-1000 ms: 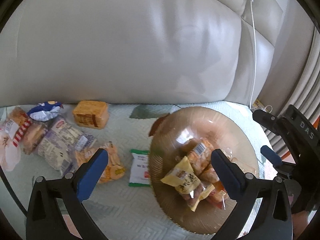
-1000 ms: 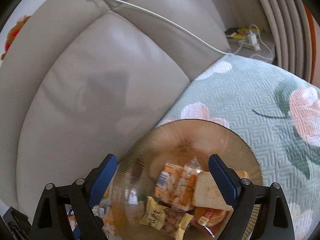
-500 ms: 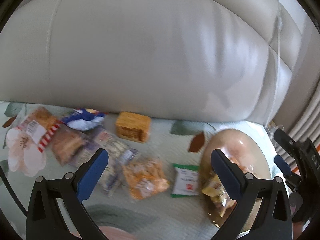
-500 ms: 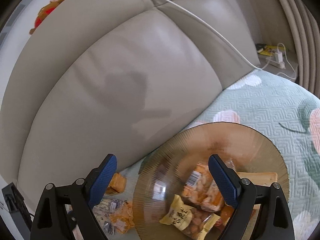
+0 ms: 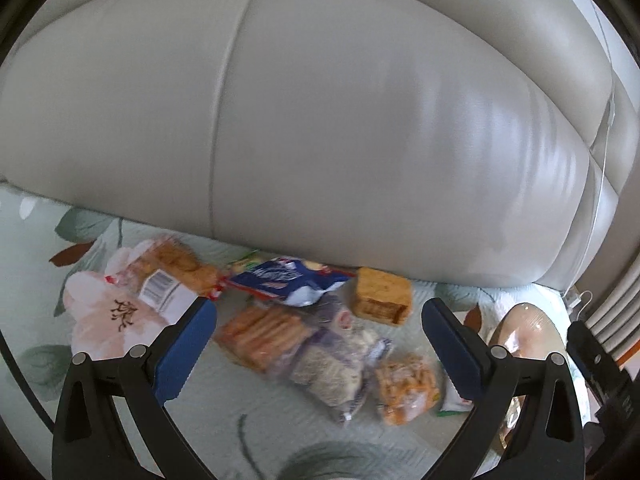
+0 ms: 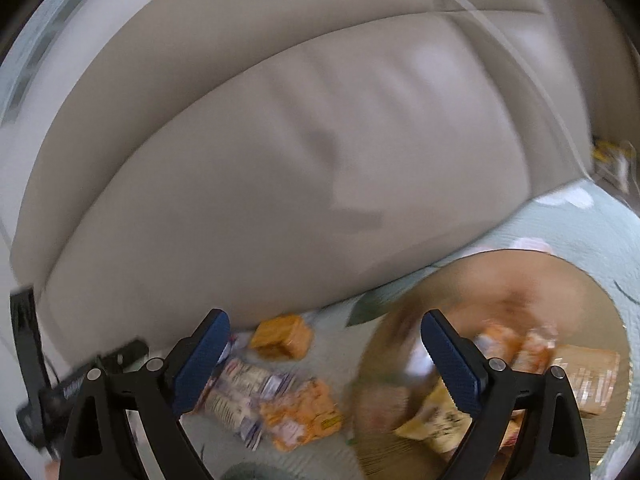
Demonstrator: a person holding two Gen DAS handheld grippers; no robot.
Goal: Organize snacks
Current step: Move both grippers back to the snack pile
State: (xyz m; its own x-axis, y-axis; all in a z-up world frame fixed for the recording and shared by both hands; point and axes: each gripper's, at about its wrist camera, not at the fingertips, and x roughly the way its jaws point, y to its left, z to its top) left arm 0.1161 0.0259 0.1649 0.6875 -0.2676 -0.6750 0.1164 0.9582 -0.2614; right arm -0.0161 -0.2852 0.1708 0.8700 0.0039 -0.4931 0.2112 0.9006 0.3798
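Loose snacks lie on the sofa seat in the left wrist view: a blue bag (image 5: 288,280), an orange cracker block (image 5: 382,298), an orange wafer pack (image 5: 260,336), a purple-clear pack (image 5: 340,364), an orange bag (image 5: 404,384) and a barcode pack (image 5: 168,276). My left gripper (image 5: 320,344) hangs open above them and holds nothing. The brown glass bowl (image 6: 480,280) holds a yellow packet (image 6: 436,420) and orange packs (image 6: 504,340). My right gripper (image 6: 326,360) is at the bowl's left rim. Its jaws are opening, with nothing between them.
The pale leather sofa back (image 5: 360,120) rises right behind the snacks. A floral quilted cover (image 5: 100,320) lies over the seat. A white cable (image 6: 520,60) runs down the backrest. The right gripper's body (image 5: 600,364) shows at the right edge of the left wrist view.
Both grippers have swung to the left. The left one went from over the bowl to over the loose snacks. The right one rolled, and the bowl now sits right of its middle.
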